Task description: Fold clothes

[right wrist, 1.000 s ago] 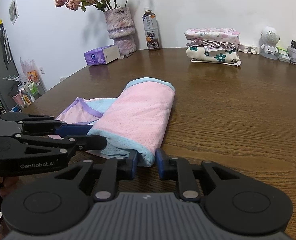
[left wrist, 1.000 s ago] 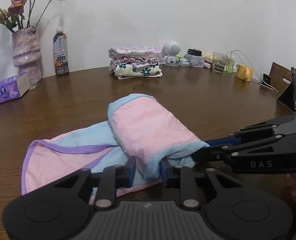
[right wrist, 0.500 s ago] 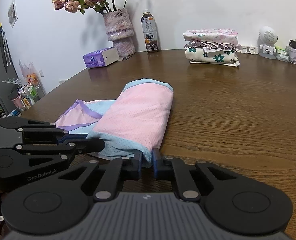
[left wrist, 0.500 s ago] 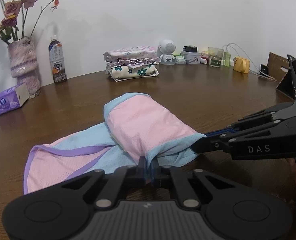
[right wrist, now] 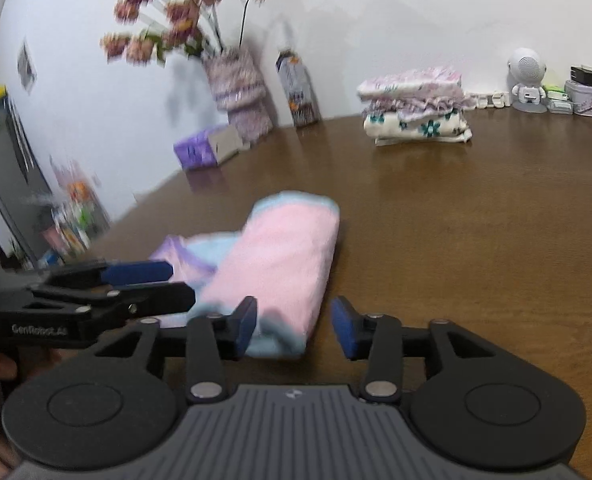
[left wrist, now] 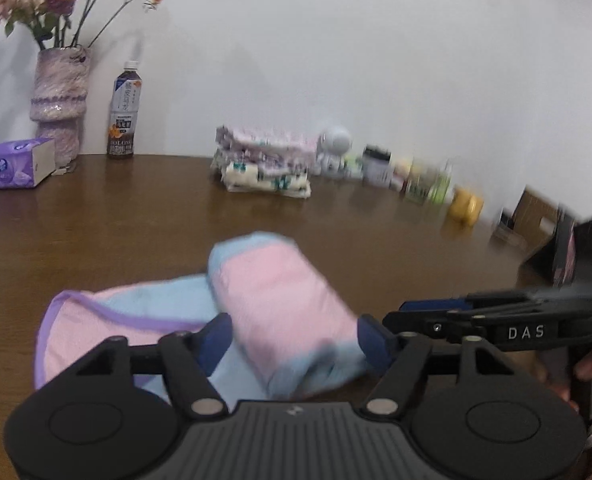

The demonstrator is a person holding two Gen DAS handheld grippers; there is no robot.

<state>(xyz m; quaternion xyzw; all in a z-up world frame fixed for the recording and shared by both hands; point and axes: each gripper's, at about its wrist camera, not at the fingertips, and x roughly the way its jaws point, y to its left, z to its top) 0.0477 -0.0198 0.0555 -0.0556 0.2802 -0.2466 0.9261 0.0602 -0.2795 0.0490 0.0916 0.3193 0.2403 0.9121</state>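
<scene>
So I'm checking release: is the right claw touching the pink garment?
Apart. In the right wrist view the right claw stands open, with bare table between its right pad and the pink garment; the left pad's gap is less clear.

White wall (left wrist: 375, 40); brown wooden table (right wrist: 475, 240)

Lots of bare table (right wrist: 475, 248) on the right of the pink garment (right wrist: 280, 264), up to the folded pile (right wrist: 415, 120) near the far edge. Far left corner blocked by vase (left wrist: 58, 96), bottle (left wrist: 124, 112) and tissue box (left wrist: 14, 162). Far right edge crowded with small, blurry things, maybe cups.
</scene>
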